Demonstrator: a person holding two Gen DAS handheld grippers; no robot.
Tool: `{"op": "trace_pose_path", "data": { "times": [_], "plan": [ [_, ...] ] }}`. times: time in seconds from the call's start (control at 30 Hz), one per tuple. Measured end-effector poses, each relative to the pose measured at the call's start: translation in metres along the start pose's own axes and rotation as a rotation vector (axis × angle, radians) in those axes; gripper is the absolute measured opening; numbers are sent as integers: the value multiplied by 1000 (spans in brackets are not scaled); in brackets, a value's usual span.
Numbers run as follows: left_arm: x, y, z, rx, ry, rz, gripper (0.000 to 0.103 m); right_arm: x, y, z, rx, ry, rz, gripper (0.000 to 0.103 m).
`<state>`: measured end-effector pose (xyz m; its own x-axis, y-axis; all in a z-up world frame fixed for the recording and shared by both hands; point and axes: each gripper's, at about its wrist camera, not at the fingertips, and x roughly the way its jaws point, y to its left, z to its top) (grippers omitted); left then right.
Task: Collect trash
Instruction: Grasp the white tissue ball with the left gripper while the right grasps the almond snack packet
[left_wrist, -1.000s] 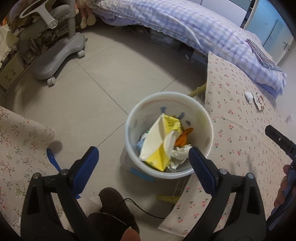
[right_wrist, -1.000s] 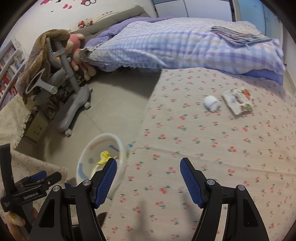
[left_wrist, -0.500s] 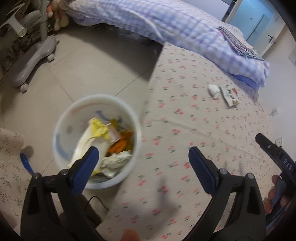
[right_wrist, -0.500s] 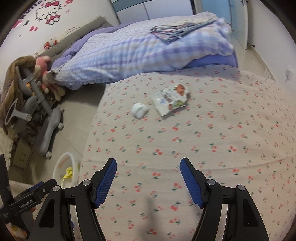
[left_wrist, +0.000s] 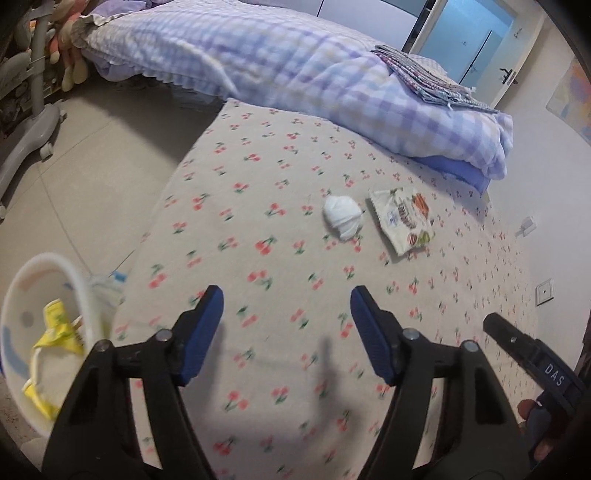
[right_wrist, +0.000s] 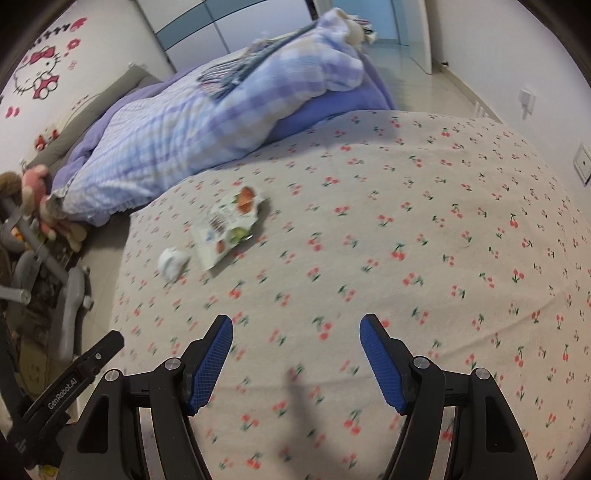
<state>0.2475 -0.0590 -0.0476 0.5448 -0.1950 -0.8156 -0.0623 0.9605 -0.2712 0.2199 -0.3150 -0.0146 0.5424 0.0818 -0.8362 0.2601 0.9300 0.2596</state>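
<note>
**Op A:** What's the biggest thing I should know about?

**Op B:** From my left wrist view, the beige cloth with the red cherry print (left_wrist: 280, 236) fills most of the frame; I can't tell what it covers. Behind it lies the lilac-and-white checked quilt (left_wrist: 295, 70), with a folded striped cloth (left_wrist: 424, 75) on top near the blue door (left_wrist: 476, 48). Grey floor tiles (left_wrist: 92, 155) run along the left edge.

**Op A:** And the bin?

**Op B:** The round white plastic trash bin (left_wrist: 83, 291) stands on the floor at the lower left, just beside the cloth's edge, with yellow crumpled packaging (left_wrist: 55, 328) inside it.

**Op A:** Where is the trash I'm collecting?

**Op B:** Two pieces lie on the cherry cloth, side by side, well apart from the bin. The flat printed snack wrapper (left_wrist: 402, 219) lies just to the right of the crumpled white tissue ball (left_wrist: 342, 217). My right wrist view shows the same wrapper (right_wrist: 229, 225) and tissue (right_wrist: 171, 263), blurred, off to the upper left.

**Op A:** The jaws?

**Op B:** My left gripper (left_wrist: 286, 321) hovers over the cloth with its blue-padded jaws spread wide, nothing between them. My right gripper (right_wrist: 296, 345) is the same: jaws wide apart and empty, above bare cherry cloth (right_wrist: 424, 229).
</note>
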Motion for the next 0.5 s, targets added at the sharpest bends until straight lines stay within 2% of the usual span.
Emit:
{"op": "trace_pose_path", "data": {
  "times": [0.1,0.23,0.47,0.5],
  "plan": [
    [15,-10,7,0,-24,-36,63,16,-11,13,24,-4,4,73],
    [36,-24,20,37,-40,-53,56,32,-19,29,10,-42,-36,73],
    [68,-30,47,17,-31,-135,51,51,-20,46,8,-89,-10,73],
    [72,-30,48,15,-21,-137,43,52,-17,47,1,-95,-4,73]
  ]
}}
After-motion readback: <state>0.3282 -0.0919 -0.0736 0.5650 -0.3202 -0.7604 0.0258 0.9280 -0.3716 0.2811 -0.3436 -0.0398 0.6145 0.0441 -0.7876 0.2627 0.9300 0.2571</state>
